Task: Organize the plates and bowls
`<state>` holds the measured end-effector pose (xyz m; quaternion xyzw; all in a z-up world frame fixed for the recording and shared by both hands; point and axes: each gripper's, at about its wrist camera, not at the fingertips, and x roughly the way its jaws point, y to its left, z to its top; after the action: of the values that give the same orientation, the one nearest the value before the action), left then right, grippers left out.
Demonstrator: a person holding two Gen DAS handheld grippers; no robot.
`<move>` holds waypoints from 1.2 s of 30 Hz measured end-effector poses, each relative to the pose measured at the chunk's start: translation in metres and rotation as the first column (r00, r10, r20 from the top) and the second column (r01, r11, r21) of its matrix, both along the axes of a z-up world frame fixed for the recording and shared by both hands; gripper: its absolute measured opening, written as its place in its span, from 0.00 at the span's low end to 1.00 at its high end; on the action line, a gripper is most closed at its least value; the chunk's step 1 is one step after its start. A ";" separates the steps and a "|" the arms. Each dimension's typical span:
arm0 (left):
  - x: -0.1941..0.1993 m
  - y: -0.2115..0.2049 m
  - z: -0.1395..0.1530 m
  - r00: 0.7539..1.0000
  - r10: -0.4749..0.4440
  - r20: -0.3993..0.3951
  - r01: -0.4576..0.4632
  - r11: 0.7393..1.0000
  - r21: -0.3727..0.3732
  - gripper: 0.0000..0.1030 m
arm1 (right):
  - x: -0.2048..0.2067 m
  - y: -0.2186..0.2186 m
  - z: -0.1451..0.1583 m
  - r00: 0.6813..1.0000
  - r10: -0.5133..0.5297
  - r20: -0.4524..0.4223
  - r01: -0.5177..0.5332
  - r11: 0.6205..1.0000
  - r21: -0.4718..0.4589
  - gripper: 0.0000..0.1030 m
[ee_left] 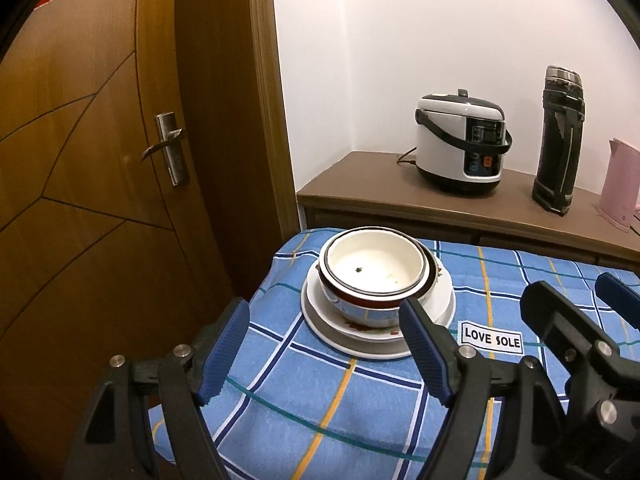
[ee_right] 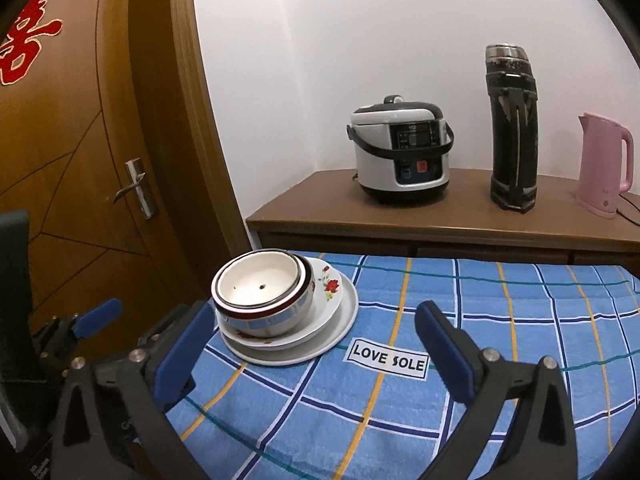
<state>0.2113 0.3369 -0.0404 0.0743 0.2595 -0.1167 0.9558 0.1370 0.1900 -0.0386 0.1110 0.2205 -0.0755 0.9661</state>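
A: Start nearest us. Both tools look idle?

B: Yes. The left gripper (ee_left: 324, 350) has its fingers spread wide with nothing between them, just short of the stack. The right gripper (ee_right: 316, 350) is equally spread and empty, beside the left one and on the LOVE SOLE label (ee_right: 387, 359) side of the stack.

A: And the dishes?

B: Two nested bowls (ee_left: 374, 270) sit on a flowered plate (ee_right: 326, 286), which rests on a plain white plate (ee_left: 344, 336). It all stands on the blue checked cloth (ee_right: 480, 320), at the corner towards the door (ee_left: 100, 160).

A: What worries you?

B: The top bowl sits off-centre in the lower one and looks tilted. I'd guess a nudge from a fingertip could slide or tip it. The stack is also near the cloth's edge on the door side, so a push that way might send it off.

A: Room to work?

B: Plenty of bare cloth past the label, away from the stack. Beyond the stack, the wooden counter (ee_right: 320, 208) holds a rice cooker (ee_right: 400, 152), a dark flask (ee_right: 514, 128) and a pink kettle (ee_right: 604, 164).
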 end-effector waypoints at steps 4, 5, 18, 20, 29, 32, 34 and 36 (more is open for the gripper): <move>-0.004 0.000 0.000 1.000 -0.002 0.005 0.002 1.000 0.011 0.77 | -0.003 0.000 0.000 1.000 -0.005 -0.011 0.005 1.000 -0.007 1.00; -0.004 -0.001 0.000 1.000 -0.003 0.004 0.003 1.000 0.012 0.77 | -0.004 0.000 0.001 1.000 -0.005 -0.012 0.005 1.000 -0.008 1.00; -0.009 -0.004 0.003 1.000 -0.005 0.013 0.004 1.000 0.014 0.77 | -0.012 -0.004 0.003 1.000 -0.018 0.001 0.018 1.000 -0.008 1.00; -0.009 -0.005 0.002 1.000 -0.004 0.010 0.004 1.000 0.012 0.77 | -0.013 -0.004 0.003 1.000 -0.017 0.002 0.017 1.000 -0.008 1.00; -0.010 -0.004 0.003 1.000 -0.002 0.011 0.002 1.000 0.011 0.78 | -0.013 -0.006 0.004 1.000 -0.018 0.002 0.018 1.000 -0.008 1.00; -0.010 -0.005 0.003 1.000 -0.001 0.010 0.001 1.000 0.012 0.78 | -0.013 -0.005 0.004 1.000 -0.018 0.003 0.018 1.000 -0.006 1.00; -0.010 -0.005 0.003 1.000 0.000 0.010 0.000 1.000 0.014 0.78 | -0.013 -0.006 0.004 1.000 -0.020 0.004 0.020 1.000 -0.004 1.00; -0.009 -0.005 0.002 1.000 0.002 0.009 -0.002 1.000 0.017 0.78 | -0.012 -0.007 0.004 1.000 -0.022 0.001 0.022 1.000 -0.006 1.00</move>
<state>0.2021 0.3318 -0.0380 0.0827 0.2563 -0.1133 0.9564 0.1250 0.1829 -0.0350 0.1105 0.2187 -0.0870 0.9656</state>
